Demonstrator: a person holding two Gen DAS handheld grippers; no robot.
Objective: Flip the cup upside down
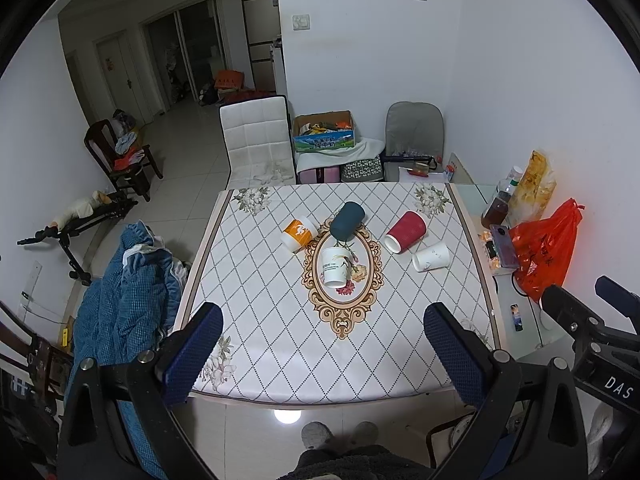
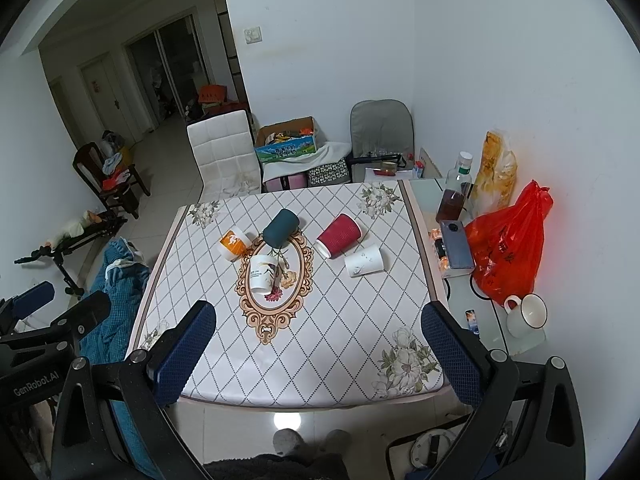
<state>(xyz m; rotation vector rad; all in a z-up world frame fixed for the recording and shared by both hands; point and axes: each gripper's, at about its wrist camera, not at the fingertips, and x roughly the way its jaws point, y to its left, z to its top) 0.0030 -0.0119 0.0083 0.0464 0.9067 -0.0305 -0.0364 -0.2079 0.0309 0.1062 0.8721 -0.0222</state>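
Both tongs hang above the near edge of the worktop (image 1: 280,360), the left tongs (image 1: 322,354) and the right tongs (image 2: 318,350) spread wide and holding nothing. Five cups lie on their sides around the middle: an orange cup (image 1: 298,234) at 10 o'clock, a dark teal cup (image 1: 347,219) at 12 o'clock, a printed white cup (image 1: 335,267) in the oval ornament, a red ribbed cup (image 1: 405,232) and a plain white cup (image 1: 431,256) at 2 o'clock.
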